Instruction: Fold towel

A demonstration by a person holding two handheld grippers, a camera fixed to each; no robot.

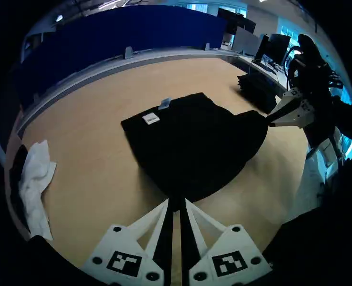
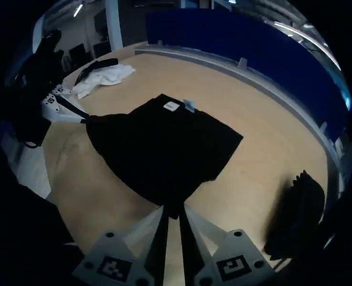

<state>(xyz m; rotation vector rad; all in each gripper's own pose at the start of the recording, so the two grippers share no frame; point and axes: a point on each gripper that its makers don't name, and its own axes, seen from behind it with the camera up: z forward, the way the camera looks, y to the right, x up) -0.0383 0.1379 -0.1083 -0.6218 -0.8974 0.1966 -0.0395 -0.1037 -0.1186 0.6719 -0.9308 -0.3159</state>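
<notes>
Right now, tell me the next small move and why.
Probably carry both corners forward together over the black towel toward its far, labelled edge: the left gripper and right gripper each pinch a near corner, while the far edge rests on the table.

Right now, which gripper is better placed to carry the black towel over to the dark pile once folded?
Right, probably. The dark pile lies on the table at the side of the right gripper; the left gripper holds a corner of the black towel on the opposite side, nearer the white cloth.
</notes>
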